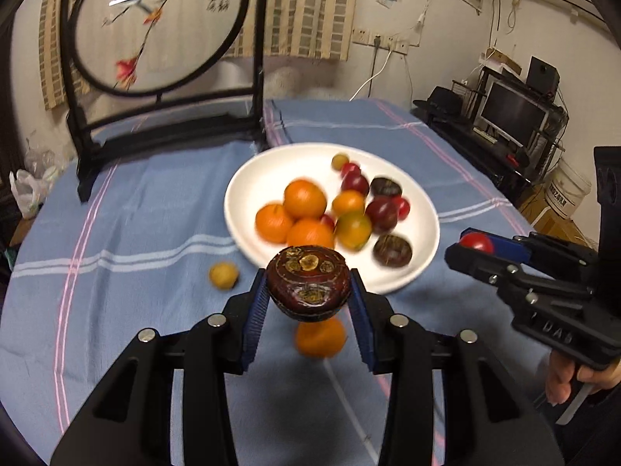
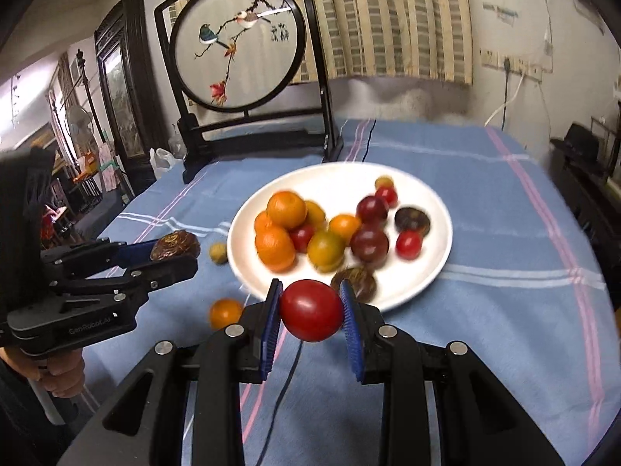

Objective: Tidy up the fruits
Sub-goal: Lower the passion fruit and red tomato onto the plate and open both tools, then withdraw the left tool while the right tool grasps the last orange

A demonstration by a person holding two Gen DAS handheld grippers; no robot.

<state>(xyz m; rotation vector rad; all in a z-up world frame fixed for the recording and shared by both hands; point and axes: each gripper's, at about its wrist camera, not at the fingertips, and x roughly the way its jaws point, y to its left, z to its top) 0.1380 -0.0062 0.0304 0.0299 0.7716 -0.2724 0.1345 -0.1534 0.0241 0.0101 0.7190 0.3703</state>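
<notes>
A white plate (image 1: 248, 190) (image 2: 434, 272) on the blue cloth holds several oranges, plums, small tomatoes and dark brown fruits. My left gripper (image 1: 308, 291) (image 2: 174, 250) is shut on a dark brown flat fruit (image 1: 308, 281) (image 2: 174, 244) and holds it above the cloth, just short of the plate's near rim. My right gripper (image 2: 311, 310) (image 1: 475, 246) is shut on a red tomato (image 2: 311, 310) (image 1: 476, 242), also just short of the plate. A small orange (image 1: 320, 338) (image 2: 225, 312) and a small yellow fruit (image 1: 223, 275) (image 2: 218, 252) lie loose on the cloth.
A black-framed round embroidery screen (image 1: 155, 27) (image 2: 240, 42) stands at the back of the table. A white plastic bag (image 1: 27, 190) lies off the table's left edge. A desk with a monitor (image 1: 512, 112) stands to the right.
</notes>
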